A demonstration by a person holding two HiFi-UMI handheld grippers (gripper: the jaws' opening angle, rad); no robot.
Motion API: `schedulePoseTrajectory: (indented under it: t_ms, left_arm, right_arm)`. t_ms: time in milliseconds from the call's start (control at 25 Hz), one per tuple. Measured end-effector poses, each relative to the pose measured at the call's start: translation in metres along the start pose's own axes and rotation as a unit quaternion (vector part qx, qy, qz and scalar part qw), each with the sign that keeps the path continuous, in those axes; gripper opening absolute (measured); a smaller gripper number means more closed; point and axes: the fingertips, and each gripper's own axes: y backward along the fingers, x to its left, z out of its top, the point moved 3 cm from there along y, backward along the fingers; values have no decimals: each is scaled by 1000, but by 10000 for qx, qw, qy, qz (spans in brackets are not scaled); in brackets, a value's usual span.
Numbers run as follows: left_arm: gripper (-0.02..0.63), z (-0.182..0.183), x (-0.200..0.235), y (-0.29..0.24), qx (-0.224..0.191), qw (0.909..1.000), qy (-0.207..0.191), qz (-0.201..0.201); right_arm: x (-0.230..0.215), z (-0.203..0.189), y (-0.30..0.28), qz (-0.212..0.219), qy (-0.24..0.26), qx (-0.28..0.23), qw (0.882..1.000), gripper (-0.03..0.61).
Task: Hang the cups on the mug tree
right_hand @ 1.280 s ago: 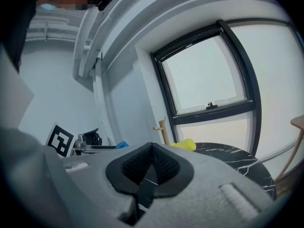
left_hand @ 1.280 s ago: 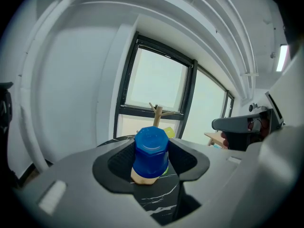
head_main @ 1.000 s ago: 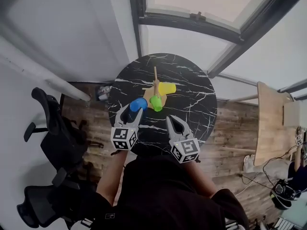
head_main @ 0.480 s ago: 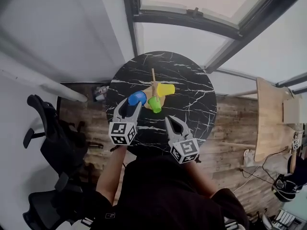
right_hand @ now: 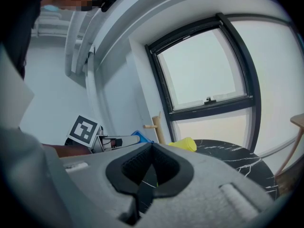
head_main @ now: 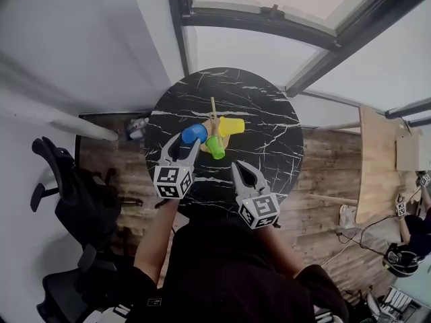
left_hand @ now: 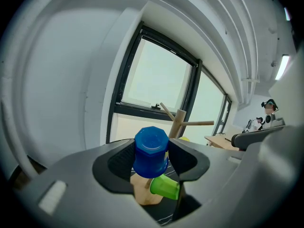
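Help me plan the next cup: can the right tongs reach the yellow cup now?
Probably yes: only bare table lies between the right tongs and the yellow cup, though they are shut and must open first.

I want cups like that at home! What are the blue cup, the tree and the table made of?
Blue cup: probably plastic. It has an even bright colour and smooth, slightly glossy moulded facets.
Tree: wood, it seems. The round post and pegs are pale tan and matte.
Table: looks like black marble, with white veins on a smooth top, though it could be a printed imitation.
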Motion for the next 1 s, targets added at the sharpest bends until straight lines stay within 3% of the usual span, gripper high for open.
schedulePoseTrajectory:
  t_ms: [560, 1000]
  left_arm:
    - [230, -20, 3, -22, 266, 9992, 179, -227]
    - [272, -29, 9, -23, 423, 9989, 135, -114]
  right_arm:
    - [-9, -1, -10, -65, -94, 33, 9999, 0]
    - [-9, 0, -7, -46, -111, 5, 9999, 0]
